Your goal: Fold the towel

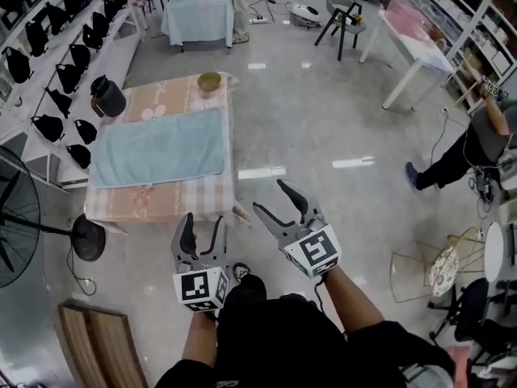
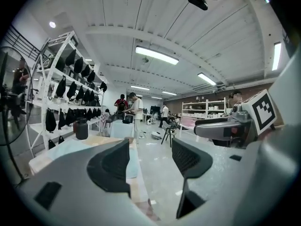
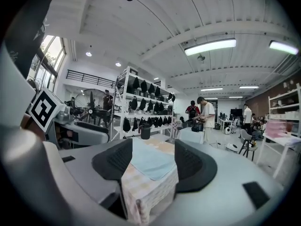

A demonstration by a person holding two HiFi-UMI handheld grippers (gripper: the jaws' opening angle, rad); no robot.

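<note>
A light blue towel (image 1: 158,149) lies spread flat on a table with a pink checked cloth (image 1: 166,200). Both grippers are held in the air in front of the table's near edge, apart from the towel. My left gripper (image 1: 201,226) is open with nothing between its jaws, and so is my right gripper (image 1: 279,195). In the right gripper view the towel (image 3: 149,161) shows between the open jaws, farther off on the table. The left gripper view shows the towel (image 2: 70,148) at the left, partly hidden by a jaw.
A dark jug (image 1: 107,96) and a small bowl (image 1: 209,82) stand at the table's far end. White shelves with black bags (image 1: 56,55) run along the left. A standing fan (image 1: 16,221) is at the near left, a wooden bench (image 1: 97,338) below it. People stand farther off.
</note>
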